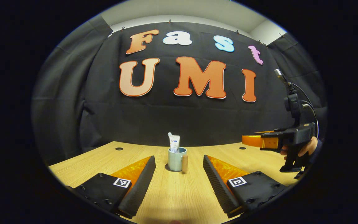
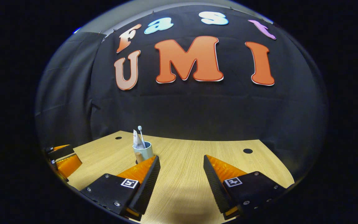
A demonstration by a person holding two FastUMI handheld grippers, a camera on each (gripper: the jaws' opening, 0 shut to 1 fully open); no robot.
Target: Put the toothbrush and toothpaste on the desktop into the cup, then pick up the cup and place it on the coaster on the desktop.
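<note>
The cup stands upright on the wooden desktop, and everything else is placed from it. In the left gripper view the left gripper sits just in front of the cup with its two fingers spread wide to either side, touching nothing. The toothpaste stands in the cup, its top rising above the rim, and the cup's wooden handle faces this gripper. A dark patch shows under the cup's base; whether it is the coaster I cannot tell. Well to the right of the cup, above the desktop, a hand holds the right gripper. In the right gripper view the right gripper's fingers stand wide apart and empty, with the cup beyond the left one; the toothbrush leans in the cup beside the toothpaste
</note>
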